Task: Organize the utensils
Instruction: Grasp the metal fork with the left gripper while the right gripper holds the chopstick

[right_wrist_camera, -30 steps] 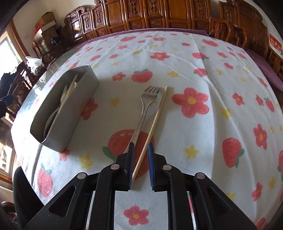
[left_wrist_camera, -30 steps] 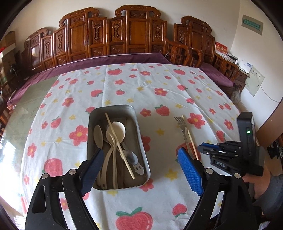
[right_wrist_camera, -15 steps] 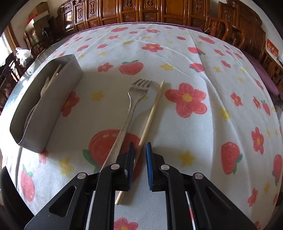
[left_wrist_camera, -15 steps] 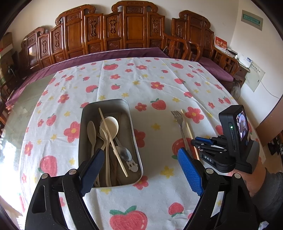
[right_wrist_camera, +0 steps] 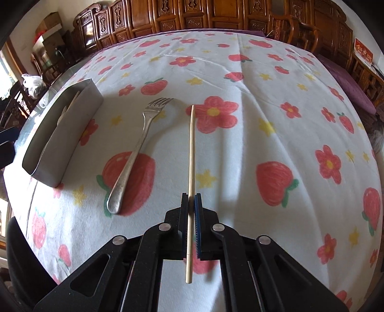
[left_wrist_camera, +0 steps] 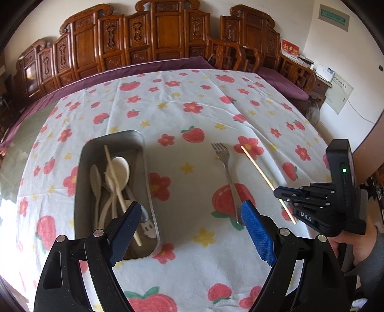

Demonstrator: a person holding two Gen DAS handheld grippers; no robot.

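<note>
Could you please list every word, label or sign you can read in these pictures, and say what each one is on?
"DAS": white letters on the black body of the right gripper.
Green-framed wall sign: too small to read.
Red card with gold characters: blurred, unreadable.
Pale wall panel: print too small to read.
No other text is legible.

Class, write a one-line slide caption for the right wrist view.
Right claw shut on a chopstick, metal fork and utensil tray to its left.

The only readable lettering is "DAS", in white capitals on the black body of the right gripper; the wall signs are too blurred to read.
</note>
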